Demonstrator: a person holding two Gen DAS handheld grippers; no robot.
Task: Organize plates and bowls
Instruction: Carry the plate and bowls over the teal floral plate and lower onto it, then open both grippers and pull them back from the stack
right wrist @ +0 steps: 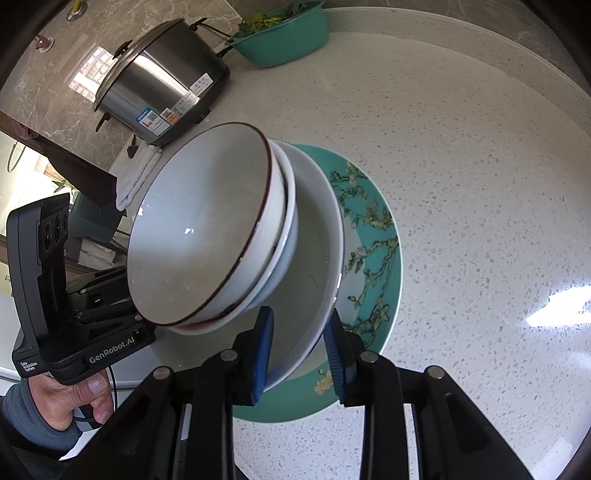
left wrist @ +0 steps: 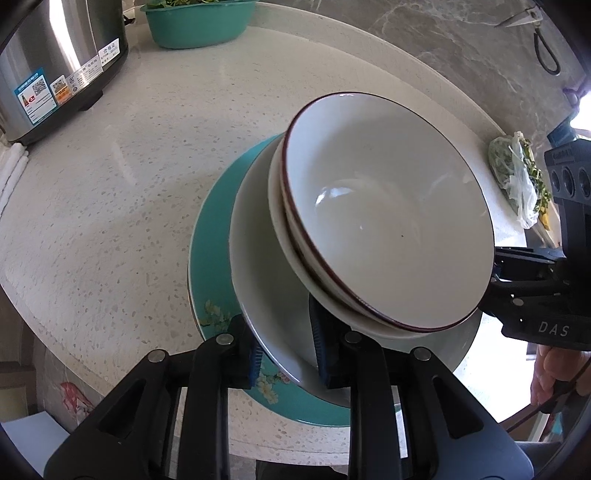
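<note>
A teal floral plate (left wrist: 210, 266) (right wrist: 373, 236) lies on the speckled counter. On it sits a large white bowl (left wrist: 258, 258) (right wrist: 317, 251), which holds stacked smaller white bowls; the top one (left wrist: 388, 221) (right wrist: 199, 236) has a dark red rim. My left gripper (left wrist: 286, 354) straddles the large white bowl's near rim, blue pads on both sides, touching it. My right gripper (right wrist: 301, 350) straddles the same bowl's rim from the opposite side, pads close around it. Each gripper's body shows in the other view, partly hidden behind the stacked bowls.
A steel rice cooker (left wrist: 55, 62) (right wrist: 162, 85) and a teal basin of greens (left wrist: 199, 22) (right wrist: 284, 37) stand at the back. A folded white towel (right wrist: 136, 177) lies by the cooker. A plastic bag of greens (left wrist: 517, 177) sits at the counter's right edge.
</note>
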